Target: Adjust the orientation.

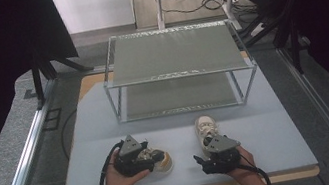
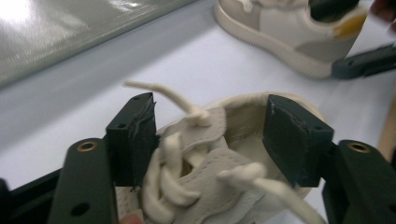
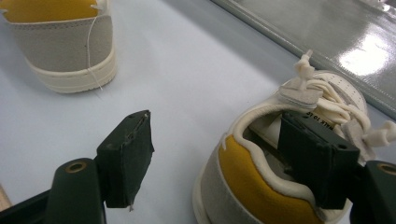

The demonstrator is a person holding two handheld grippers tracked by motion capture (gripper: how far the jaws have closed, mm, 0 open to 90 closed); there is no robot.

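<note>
Two cream and grey sneakers with yellow heel lining lie on the pale blue table [image 1: 279, 124]. My left gripper [image 1: 139, 158] sits over the left sneaker [image 1: 160, 161]. In the left gripper view the left gripper [image 2: 212, 140] straddles that sneaker's [image 2: 201, 163] laced upper, with one pad [image 2: 133, 140] by the laces and the other at the collar. My right gripper [image 1: 214, 146] is at the heel of the right sneaker [image 1: 205, 127]. Seen from the right gripper view, the right gripper [image 3: 219, 151] stands open: one jaw over bare table, one inside the right sneaker's [image 3: 243, 182] opening.
A two-level metal rack [image 1: 176, 52] with glossy grey shelves stands at the back of the table. The right sneaker [image 2: 289, 32] lies beyond my left gripper's jaws, and the left sneaker's heel [image 3: 65, 46] lies beyond my right gripper's jaws. Rails run along both table sides.
</note>
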